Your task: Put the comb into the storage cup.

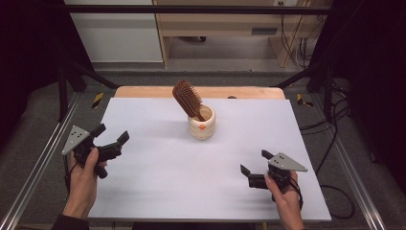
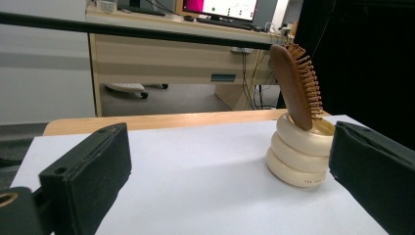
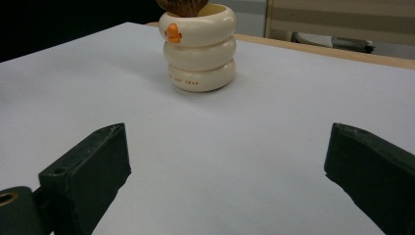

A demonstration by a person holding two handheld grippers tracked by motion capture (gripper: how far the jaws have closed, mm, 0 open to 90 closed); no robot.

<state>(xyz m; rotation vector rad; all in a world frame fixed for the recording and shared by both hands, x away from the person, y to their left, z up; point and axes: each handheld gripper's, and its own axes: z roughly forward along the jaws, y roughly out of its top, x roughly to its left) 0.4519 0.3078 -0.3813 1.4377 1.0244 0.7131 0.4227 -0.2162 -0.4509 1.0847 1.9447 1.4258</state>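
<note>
Left gripper (image 1: 111, 135) sits at the table's left edge, jaws spread wide, nothing between them, aimed toward the cup (image 1: 201, 124). Right gripper (image 1: 256, 162) is near the front right, jaws also apart and empty (grey plate on top of each). Cup stands well ahead of both, roughly between their lines of aim, on the white sheet (image 1: 163, 182). Hairbrush (image 1: 187, 98) stands handle-down in the cup, head tilted up and away toward the left gripper's side.
</note>
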